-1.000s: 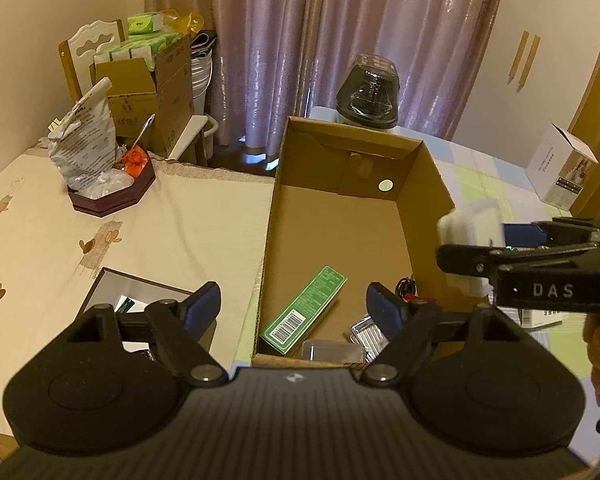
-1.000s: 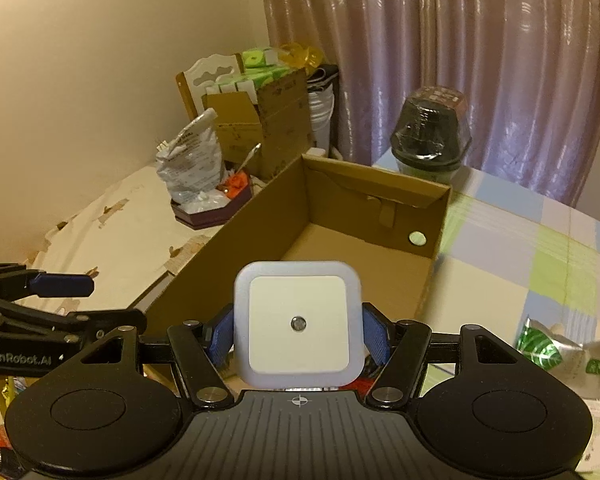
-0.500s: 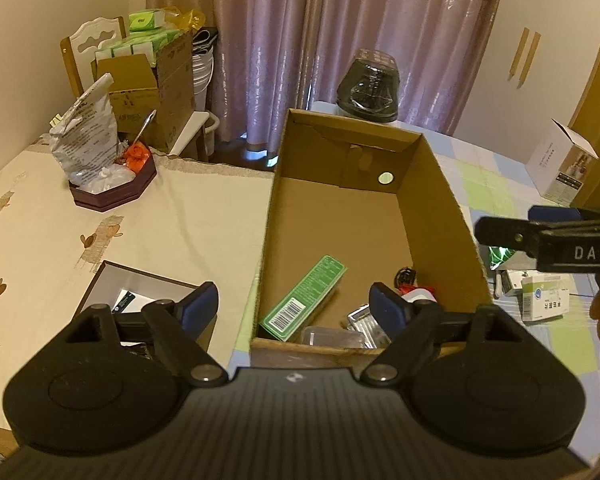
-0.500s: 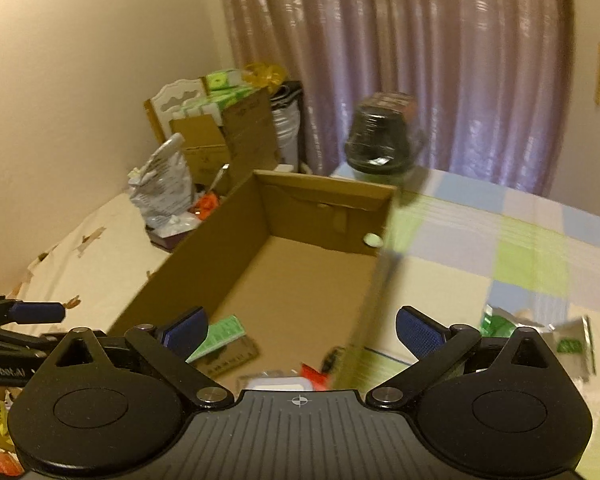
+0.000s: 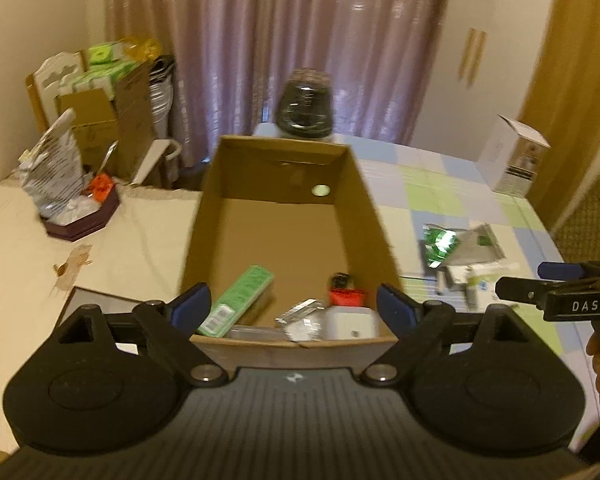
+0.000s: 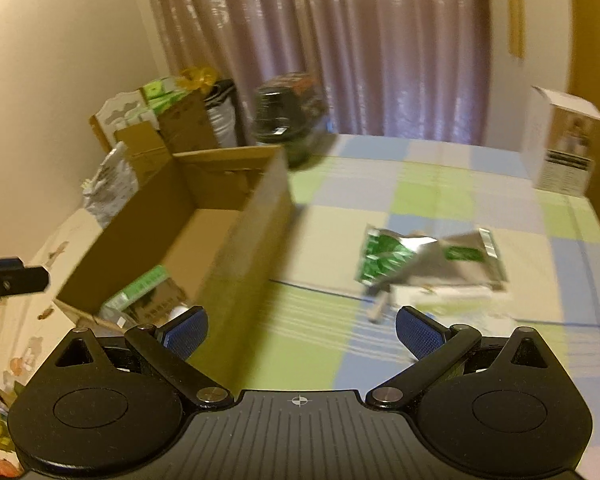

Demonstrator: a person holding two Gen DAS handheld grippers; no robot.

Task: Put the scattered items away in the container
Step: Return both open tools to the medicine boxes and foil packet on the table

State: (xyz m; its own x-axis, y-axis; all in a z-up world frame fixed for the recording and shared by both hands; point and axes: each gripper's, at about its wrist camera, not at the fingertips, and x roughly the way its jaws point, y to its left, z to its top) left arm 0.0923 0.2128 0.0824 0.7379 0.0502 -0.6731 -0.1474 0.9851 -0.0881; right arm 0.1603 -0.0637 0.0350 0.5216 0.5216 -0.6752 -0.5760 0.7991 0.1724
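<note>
Both grippers empty | left gripper [image 5: 294, 308] jaws opening, right gripper [image 6: 300, 330] spread wide | you're between items | next, reach for the green foil packet [image 6: 384, 258].

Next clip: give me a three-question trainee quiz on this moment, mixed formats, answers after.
1. True or false: the right gripper holds something.
2. Which of these lies in the cardboard box? A) the foil packets B) the green box C) the white carton
3. Fill in: the foil packets lie on the checked cloth, ____ the cardboard box.

Key:
1. False: its jaws stand open and empty.
2. B: the green box lies on the floor of the cardboard box, near the white square night light.
3. Outside.
</note>
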